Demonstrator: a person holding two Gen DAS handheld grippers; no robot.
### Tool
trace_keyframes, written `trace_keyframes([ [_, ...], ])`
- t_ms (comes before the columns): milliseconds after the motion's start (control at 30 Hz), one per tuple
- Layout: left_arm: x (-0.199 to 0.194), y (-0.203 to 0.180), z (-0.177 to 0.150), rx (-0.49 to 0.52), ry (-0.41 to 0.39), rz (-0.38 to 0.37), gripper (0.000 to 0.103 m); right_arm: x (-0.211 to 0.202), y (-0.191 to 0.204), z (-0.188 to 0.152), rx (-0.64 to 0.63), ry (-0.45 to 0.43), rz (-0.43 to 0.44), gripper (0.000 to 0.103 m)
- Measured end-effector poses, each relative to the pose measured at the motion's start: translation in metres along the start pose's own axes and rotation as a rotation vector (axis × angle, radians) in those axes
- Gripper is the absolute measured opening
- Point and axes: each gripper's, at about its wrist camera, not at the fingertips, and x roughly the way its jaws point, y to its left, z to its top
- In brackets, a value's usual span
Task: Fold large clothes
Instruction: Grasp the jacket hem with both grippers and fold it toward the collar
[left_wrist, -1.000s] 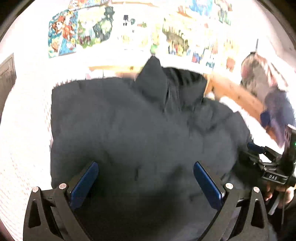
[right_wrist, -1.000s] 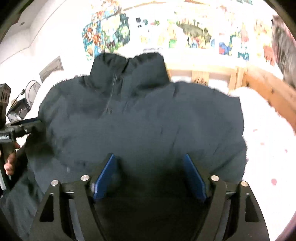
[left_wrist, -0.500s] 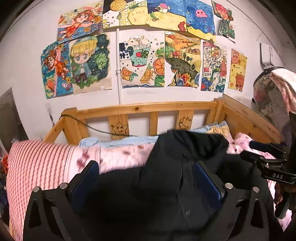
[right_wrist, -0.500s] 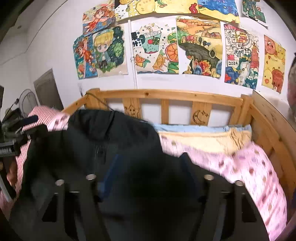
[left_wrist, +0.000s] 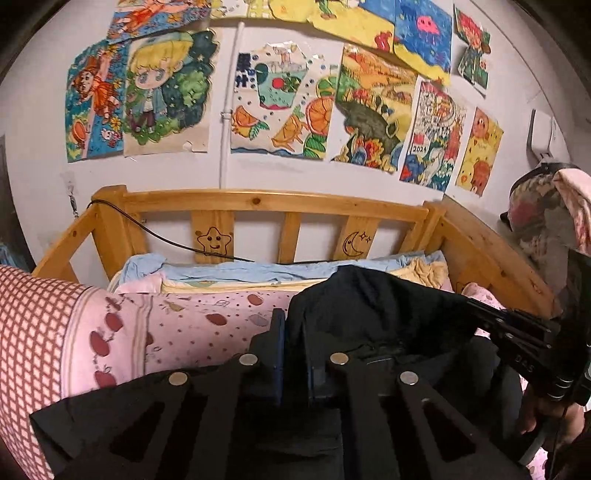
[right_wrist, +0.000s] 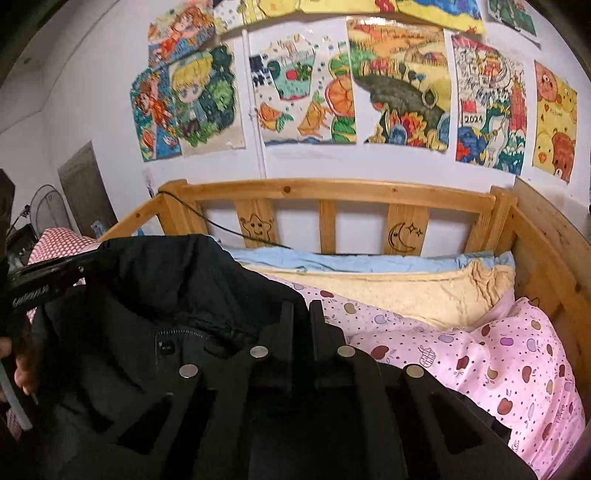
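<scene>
**Black padded jacket lifted at both shoulders above the bed**

Black and matt, the large padded jacket (left_wrist: 388, 314) hangs bunched between the two tools, its stand-up collar (right_wrist: 166, 266) raised towards the headboard and a zip with a small dark snap visible below it in the right wrist view. Its fabric is creased and slack, draped over the pink apple-print quilt (right_wrist: 498, 354) that covers the wooden bed frame (left_wrist: 258, 201).

The left gripper (left_wrist: 293, 354) has its blue-padded fingers drawn close together with a fold of the jacket clamped between them. The right gripper (right_wrist: 301, 332) likewise has its fingers pressed nearly together, pinching the jacket's edge near the collar. Each tool shows in the other's view, held by a hand (right_wrist: 22, 365) at the frame's side.

Within the bed frame lie a pale blue sheet (left_wrist: 221, 267), a yellow pillow (right_wrist: 406, 288) and, at the left, a rolled red-and-white checked blanket (left_wrist: 33, 332). A black cable (left_wrist: 159, 236) runs over the headboard, which bears a carved star and moon. Bright children's drawings (left_wrist: 288, 99) cover the white wall above.

Compared with half a second ago, both pairs of fingers, then spread wide around the cloth, are now closed on it. A second ago the jacket lay spread flat and filled both views; now it is gathered up and the wall and headboard are in sight
</scene>
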Motion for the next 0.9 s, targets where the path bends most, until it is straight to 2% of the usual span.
trace_keyframes([
  [167,-0.029,0.017,-0.017,0.025,-0.009,-0.035,0.006,-0.037,-0.007,-0.024,-0.019,-0.036,0.029,0.005],
  [300,-0.042,0.022,-0.043,0.090,0.035,-0.045,0.005,-0.048,-0.015,-0.045,-0.023,0.019,0.067,0.004],
  [433,-0.041,0.002,-0.077,0.236,0.127,-0.004,0.005,-0.042,-0.013,-0.077,-0.070,0.121,0.050,0.004],
  [667,-0.018,-0.012,-0.119,0.355,0.236,0.065,0.005,-0.020,-0.009,-0.111,-0.104,0.220,0.020,0.004],
  [800,-0.002,-0.019,-0.142,0.416,0.249,0.122,0.005,-0.002,-0.008,-0.129,-0.110,0.263,-0.003,0.004],
  [900,-0.003,-0.020,-0.144,0.420,0.222,0.125,0.005,-0.002,-0.004,-0.133,-0.116,0.247,-0.018,0.004],
])
